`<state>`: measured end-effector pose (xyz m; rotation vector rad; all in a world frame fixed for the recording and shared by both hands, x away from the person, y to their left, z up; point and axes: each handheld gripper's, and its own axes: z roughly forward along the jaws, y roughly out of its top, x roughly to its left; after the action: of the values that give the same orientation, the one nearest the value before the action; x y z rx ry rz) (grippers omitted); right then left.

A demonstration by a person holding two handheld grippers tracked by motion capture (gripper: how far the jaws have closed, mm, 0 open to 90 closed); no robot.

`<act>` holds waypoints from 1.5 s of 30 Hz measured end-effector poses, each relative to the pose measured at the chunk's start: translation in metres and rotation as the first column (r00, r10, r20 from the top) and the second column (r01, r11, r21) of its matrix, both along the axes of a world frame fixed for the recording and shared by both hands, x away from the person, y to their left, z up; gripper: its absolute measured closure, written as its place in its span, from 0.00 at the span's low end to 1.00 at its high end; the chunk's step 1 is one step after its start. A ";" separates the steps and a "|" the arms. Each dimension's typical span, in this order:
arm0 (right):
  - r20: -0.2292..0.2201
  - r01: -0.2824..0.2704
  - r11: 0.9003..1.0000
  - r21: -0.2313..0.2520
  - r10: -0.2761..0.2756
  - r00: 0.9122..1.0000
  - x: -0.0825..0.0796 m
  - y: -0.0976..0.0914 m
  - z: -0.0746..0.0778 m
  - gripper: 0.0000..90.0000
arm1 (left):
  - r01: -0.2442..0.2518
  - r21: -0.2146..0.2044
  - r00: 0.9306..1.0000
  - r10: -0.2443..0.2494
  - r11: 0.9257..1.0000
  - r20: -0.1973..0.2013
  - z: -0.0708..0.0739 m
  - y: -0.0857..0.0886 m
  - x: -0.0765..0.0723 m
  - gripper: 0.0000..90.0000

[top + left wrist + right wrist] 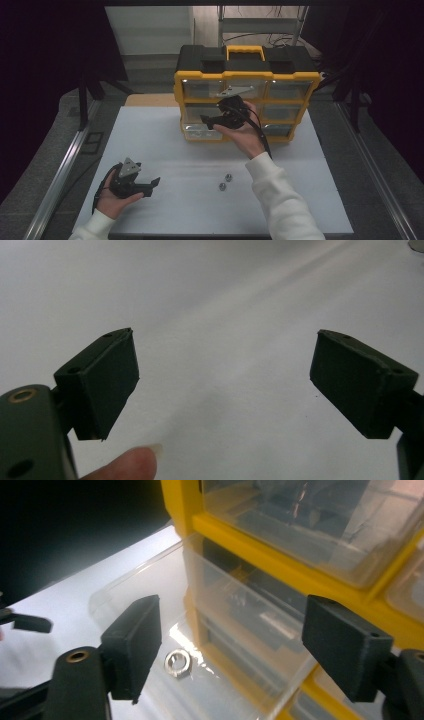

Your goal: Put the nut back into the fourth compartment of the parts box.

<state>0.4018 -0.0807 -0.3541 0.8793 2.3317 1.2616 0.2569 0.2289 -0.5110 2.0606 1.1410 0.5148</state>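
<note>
Yellow-framed drawer cabinet (247,75), clear drawer (150,595) holding a nut (178,663); both grippers' fingers released.

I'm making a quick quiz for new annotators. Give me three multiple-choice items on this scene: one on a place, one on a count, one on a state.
1. Where is the right gripper?
A. at the organizer's drawers
B. by the table's near edge
C. over the handle

2. How many nuts lie loose on the table?
A. one
B. two
C. four

3. The left gripper is:
A. open
B. shut on a nut
C. shut, empty

Key: 1 A, it sits against the drawer fronts; 2 B, two lie by the right sleeve; 3 A, its jaws stand wide apart.
</note>
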 end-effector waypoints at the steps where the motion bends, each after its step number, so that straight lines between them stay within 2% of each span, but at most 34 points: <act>1: -0.004 -0.004 1.000 0.004 0.004 1.000 -0.002 -0.003 0.000 0.26 | 0.000 0.001 1.000 0.000 1.000 0.001 0.000 0.000 0.000 0.14; 5: -0.001 -0.004 1.000 0.013 0.004 1.000 -0.010 -0.017 -0.002 0.25 | -0.002 -0.001 1.000 0.002 1.000 0.001 0.000 0.000 0.000 0.14; 7: 0.005 -0.008 1.000 0.002 0.008 1.000 -0.015 -0.025 -0.005 0.25 | -0.003 -0.002 1.000 0.003 1.000 0.001 0.000 0.000 0.000 0.14; 13: -0.004 0.002 1.000 0.002 -0.002 1.000 -0.030 -0.049 -0.018 0.25 | 0.001 0.004 1.000 -0.001 1.000 0.002 0.001 -0.001 0.000 0.14; 18: -0.012 -0.001 1.000 0.001 0.001 1.000 -0.039 -0.061 -0.030 0.26 | -0.001 0.000 1.000 0.001 1.000 0.001 0.001 -0.002 0.000 0.14; 23: -0.026 -0.004 1.000 0.005 0.004 1.000 -0.047 -0.067 -0.040 0.25 | -0.002 0.001 1.000 0.002 1.000 0.002 0.001 -0.001 0.000 0.14; 36: -0.062 -0.025 0.999 -0.039 0.023 0.998 -0.059 -0.075 -0.069 0.25 | -0.004 0.002 1.000 0.004 1.000 0.001 0.001 -0.001 0.000 0.14; 45: -0.093 -0.029 0.998 -0.064 0.023 0.995 -0.059 -0.080 -0.084 0.25 | -0.006 0.001 1.000 0.006 1.000 0.004 0.002 -0.001 -0.001 0.14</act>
<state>0.3426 -0.1607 -0.4376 0.9067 2.4493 1.1715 0.2562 0.2276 -0.5093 2.0570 1.1453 0.5227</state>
